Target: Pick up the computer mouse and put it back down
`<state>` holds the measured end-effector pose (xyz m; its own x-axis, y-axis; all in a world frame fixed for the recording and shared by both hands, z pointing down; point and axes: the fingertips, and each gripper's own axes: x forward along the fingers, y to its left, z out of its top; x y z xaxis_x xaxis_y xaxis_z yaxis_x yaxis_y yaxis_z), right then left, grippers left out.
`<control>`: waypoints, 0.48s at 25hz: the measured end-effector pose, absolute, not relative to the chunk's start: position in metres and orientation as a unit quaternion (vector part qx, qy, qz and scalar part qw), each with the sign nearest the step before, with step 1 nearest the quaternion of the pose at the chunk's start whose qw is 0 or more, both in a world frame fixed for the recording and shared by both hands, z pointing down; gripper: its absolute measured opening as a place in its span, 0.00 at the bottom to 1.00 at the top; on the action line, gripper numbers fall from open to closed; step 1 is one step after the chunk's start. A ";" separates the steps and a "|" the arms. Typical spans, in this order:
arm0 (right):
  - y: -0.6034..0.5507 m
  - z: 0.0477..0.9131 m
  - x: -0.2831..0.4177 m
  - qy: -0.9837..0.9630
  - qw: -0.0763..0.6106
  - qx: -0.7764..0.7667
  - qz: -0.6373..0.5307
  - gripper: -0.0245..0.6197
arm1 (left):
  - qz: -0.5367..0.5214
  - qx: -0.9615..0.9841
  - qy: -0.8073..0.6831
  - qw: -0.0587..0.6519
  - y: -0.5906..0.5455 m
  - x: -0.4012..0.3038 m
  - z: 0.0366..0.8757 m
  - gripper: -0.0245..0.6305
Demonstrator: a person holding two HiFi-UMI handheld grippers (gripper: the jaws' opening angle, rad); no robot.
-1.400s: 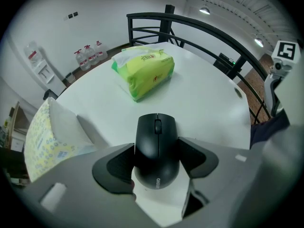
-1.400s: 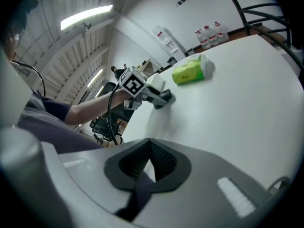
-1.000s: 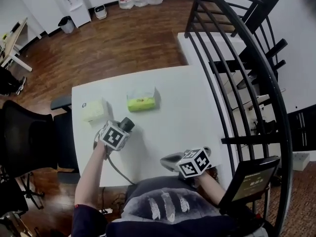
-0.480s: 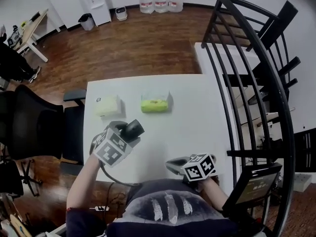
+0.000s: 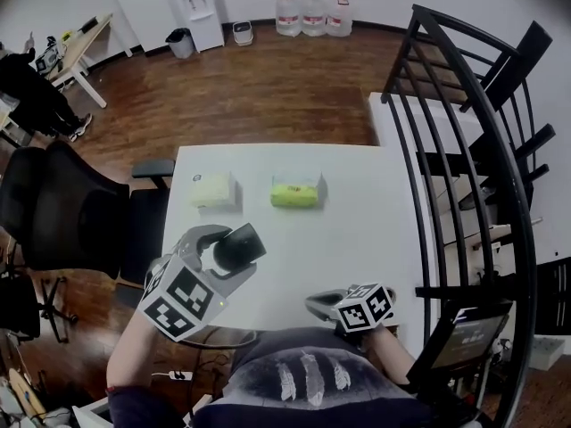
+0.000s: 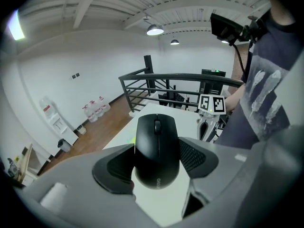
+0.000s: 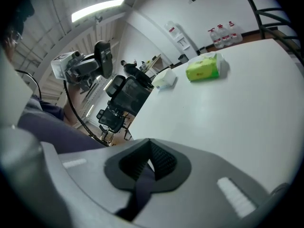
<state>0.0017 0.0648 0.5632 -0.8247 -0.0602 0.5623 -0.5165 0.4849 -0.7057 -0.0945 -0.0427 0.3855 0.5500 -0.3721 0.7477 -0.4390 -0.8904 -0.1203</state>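
The black computer mouse hangs in the air above the white table, pinched at its sides between the pads of my left gripper. In the head view the mouse shows over the table's left front part, with the left gripper raised towards the camera. The right gripper view shows the lifted mouse at far left. My right gripper rests low at the table's near edge, its pads together with nothing between them.
A green tissue pack and a pale yellow box lie on the far half of the table. A black office chair stands to the left, a black stair railing to the right. A cable hangs at the front edge.
My left gripper has risen well above the table with the mouse in it, coming closer to the head camera. The right gripper has stayed in place.
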 end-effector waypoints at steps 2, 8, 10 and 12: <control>0.067 0.562 0.000 -0.828 0.240 0.173 0.476 0.04 | 0.402 0.885 -0.233 0.030 -0.034 -0.096 0.368 0.50; 0.063 0.558 -0.010 -0.831 0.244 0.168 0.470 0.04 | 0.347 0.901 -0.261 0.010 -0.023 -0.106 0.330 0.50; 0.063 0.558 -0.010 -0.833 0.247 0.163 0.468 0.04 | 0.332 0.905 -0.266 0.007 -0.017 -0.103 0.319 0.50; 0.063 0.560 -0.007 -0.834 0.249 0.158 0.466 0.04 | 0.324 0.908 -0.267 -0.001 -0.011 -0.099 0.310 0.50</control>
<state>-0.0073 0.0627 0.5602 -0.8257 -0.0315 0.5633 -0.4961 0.5162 -0.6982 -0.0987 -0.0113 0.3103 0.6473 -0.4849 0.5882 -0.4841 -0.8575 -0.1742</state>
